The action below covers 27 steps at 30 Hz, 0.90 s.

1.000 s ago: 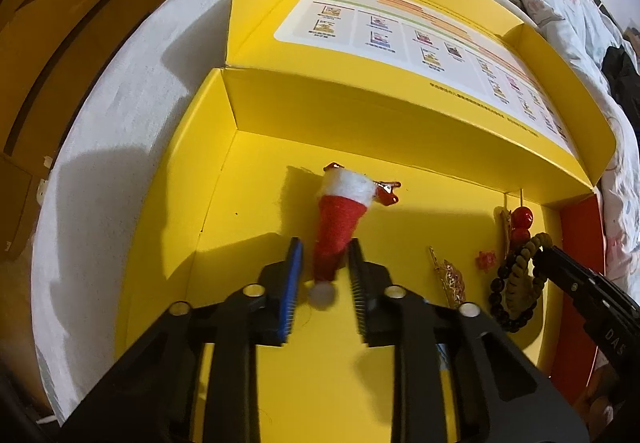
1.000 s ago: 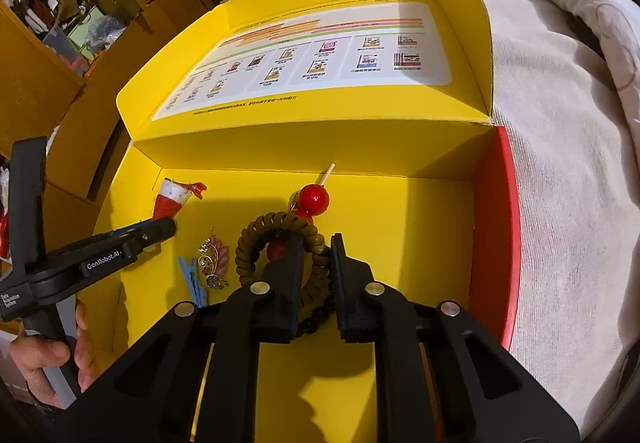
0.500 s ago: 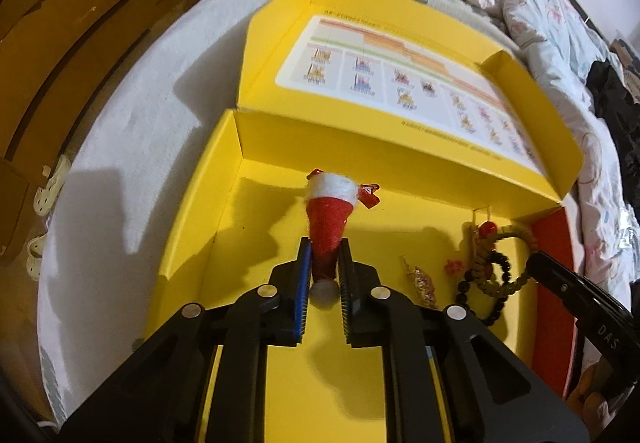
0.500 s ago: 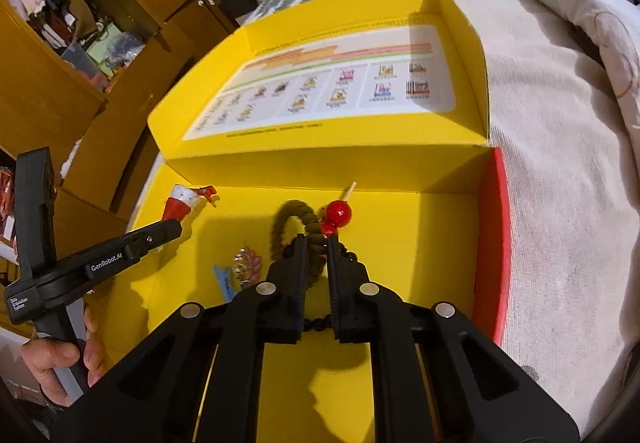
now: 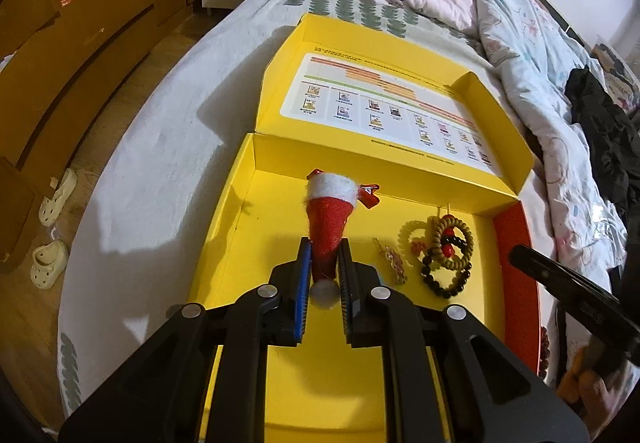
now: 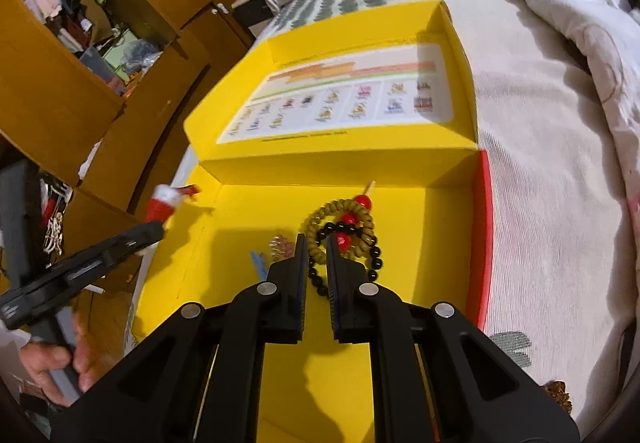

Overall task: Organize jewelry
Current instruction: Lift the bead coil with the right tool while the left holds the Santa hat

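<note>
Over the yellow box [image 5: 240,211] we grip the Santa hat clip [image 5: 330,215] in our left gripper [image 5: 323,263], the bracelets [image 6: 340,231] clenched in our right gripper [image 6: 316,263].

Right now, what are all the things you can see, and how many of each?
Open yellow cardboard box: one, on the bed.
Red felt Santa hat clip: one, white-trimmed, pinched in the left gripper.
Olive coil hair tie: one, pinched in the right gripper.
Black bead bracelet: one, tangled with the tie.
Red berry hair stick: one, by the tie.
Gold clip: one, on the box floor.
Cream clogs: two, on the floor.
Left gripper: black, shut.
Right gripper: black, shut.
</note>
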Motion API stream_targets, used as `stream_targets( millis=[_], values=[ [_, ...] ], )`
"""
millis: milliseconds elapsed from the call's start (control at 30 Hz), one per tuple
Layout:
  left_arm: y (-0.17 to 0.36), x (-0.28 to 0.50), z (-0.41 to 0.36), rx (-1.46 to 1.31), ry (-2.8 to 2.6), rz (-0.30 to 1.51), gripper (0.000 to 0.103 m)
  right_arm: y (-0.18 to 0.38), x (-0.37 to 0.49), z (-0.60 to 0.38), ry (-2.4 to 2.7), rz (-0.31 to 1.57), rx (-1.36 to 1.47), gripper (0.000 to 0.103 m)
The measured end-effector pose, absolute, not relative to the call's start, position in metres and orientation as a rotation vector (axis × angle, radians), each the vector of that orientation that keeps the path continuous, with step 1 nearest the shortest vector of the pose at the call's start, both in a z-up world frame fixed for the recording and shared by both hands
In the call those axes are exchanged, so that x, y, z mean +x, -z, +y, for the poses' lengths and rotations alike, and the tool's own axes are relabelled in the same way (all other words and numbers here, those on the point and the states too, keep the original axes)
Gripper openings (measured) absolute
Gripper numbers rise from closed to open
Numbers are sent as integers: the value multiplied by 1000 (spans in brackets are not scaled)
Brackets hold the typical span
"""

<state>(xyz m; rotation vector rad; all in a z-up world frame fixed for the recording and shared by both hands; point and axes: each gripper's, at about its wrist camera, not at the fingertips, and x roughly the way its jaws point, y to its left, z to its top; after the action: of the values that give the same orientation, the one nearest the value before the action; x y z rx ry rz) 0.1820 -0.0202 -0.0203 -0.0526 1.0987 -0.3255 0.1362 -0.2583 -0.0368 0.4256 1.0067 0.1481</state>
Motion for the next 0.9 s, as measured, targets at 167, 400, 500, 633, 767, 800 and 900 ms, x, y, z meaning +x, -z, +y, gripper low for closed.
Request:
stream_targets(
  millis=[167,400,500,633,767,800,900],
  values=[
    [24,179,-21,-45,333,1115,13,55,148,-261,-125,1038,422,19],
    [27,182,-20,-41,338,1118,13,68,163,-261,-83,1078,398,20],
    [31,183,-21,-36,336,1128,13,73,167,-258,-70,1088,378,20],
    [36,184,-20,-34,332,1140,13,80,173,-257,-64,1107,373,20],
    [39,185,-18,-32,331,1146,13,84,177,-258,-59,1113,371,20],
    [39,186,-18,-33,330,1148,13,86,179,-258,-57,1119,368,20],
    [41,187,-18,-32,328,1153,13,90,180,-260,-49,1128,369,20]
  ],
)
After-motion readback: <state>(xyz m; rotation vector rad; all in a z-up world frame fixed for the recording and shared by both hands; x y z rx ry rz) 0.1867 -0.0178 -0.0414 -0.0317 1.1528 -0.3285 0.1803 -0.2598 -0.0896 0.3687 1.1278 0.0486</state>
